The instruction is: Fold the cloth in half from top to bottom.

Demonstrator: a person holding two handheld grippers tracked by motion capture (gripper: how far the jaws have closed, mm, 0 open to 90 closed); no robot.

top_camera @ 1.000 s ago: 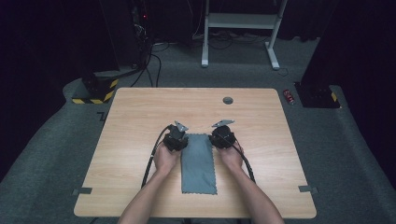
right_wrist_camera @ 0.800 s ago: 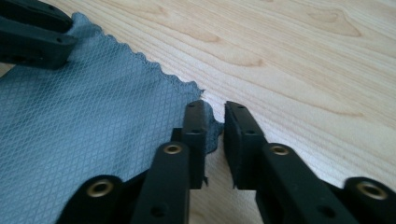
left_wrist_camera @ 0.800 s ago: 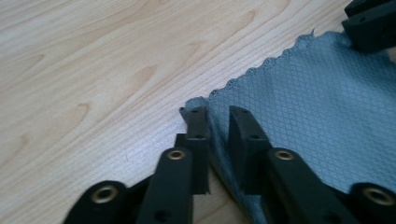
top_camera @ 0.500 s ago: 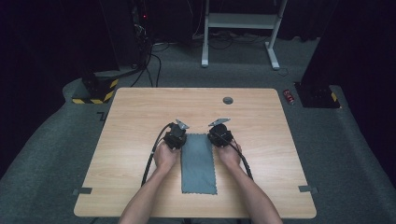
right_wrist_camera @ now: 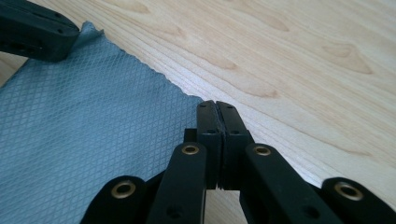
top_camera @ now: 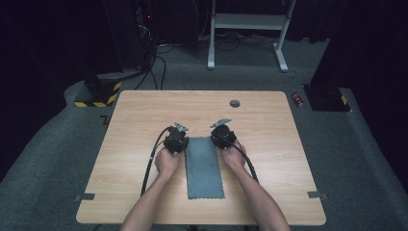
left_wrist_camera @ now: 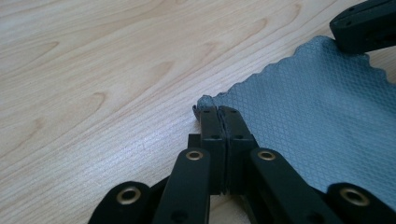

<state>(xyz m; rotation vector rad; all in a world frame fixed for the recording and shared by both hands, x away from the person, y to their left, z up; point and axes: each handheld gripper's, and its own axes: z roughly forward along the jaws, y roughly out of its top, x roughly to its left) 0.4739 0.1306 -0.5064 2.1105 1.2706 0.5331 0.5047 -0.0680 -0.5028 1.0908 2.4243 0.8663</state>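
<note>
Left gripper [left_wrist_camera: 218,111]: jaws just closed, pinching the far left corner of the grey cloth [top_camera: 204,166], a small curl of fabric showing at the tips. Right gripper [right_wrist_camera: 215,106]: jaws likewise just closed, pressed together at the far right corner; fabric between them barely visible, so the hold looks slim. Cloth: flat on the wooden table [top_camera: 134,125], near the middle, between the two hands; long axis running from the person's edge toward the far edge, scalloped short ends. Step in hand, by judgement: both far corners taken. Next move likely calls for lifting both together, evenly, to carry the far edge without losing either corner.
</note>
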